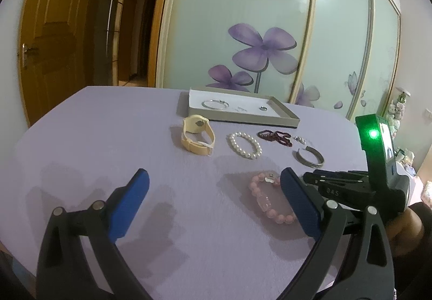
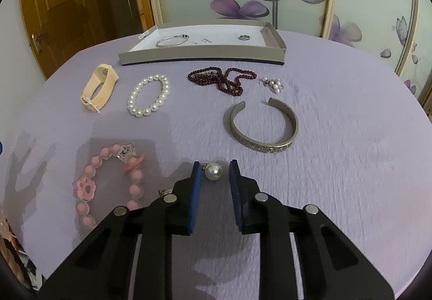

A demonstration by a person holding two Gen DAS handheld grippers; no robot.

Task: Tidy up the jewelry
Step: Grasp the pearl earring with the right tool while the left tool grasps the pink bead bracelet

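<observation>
Right gripper (image 2: 215, 169): blue-padded jaws partly apart, low over the lilac cloth-covered table (image 2: 337, 165). A large round white pearl earring (image 2: 213, 171) lies on the cloth between the fingertips; a gap shows on the right side, and contact on the left cannot be told. Nothing is clamped.

Just left of the right gripper: pink bead bracelet with flower and star charms (image 2: 108, 181), flat on the cloth. Ahead and slightly right: open grey metal cuff bangle with engraved band (image 2: 263, 124), its gap facing away. Farther out, in a row from left to right: cream strap watch (image 2: 98, 91), white pearl bracelet (image 2: 149, 96), dark red bead necklace (image 2: 221, 78) in a loose heap, small silver-and-pearl earring cluster (image 2: 272, 84). Beyond the row: shallow grey cardboard tray with white lining (image 2: 202, 57), holding a thin silver bangle (image 2: 171, 40) at left and a small silver ring (image 2: 244, 37) at right, well apart.

Left gripper (image 1: 213, 178): jaws wide apart, holding nothing, above bare cloth. Its right finger overlaps the pink bead bracelet (image 1: 270, 197) in view; contact cannot be told. The right gripper body with green indicator light (image 1: 374, 134) sits just beside it at right.
</observation>
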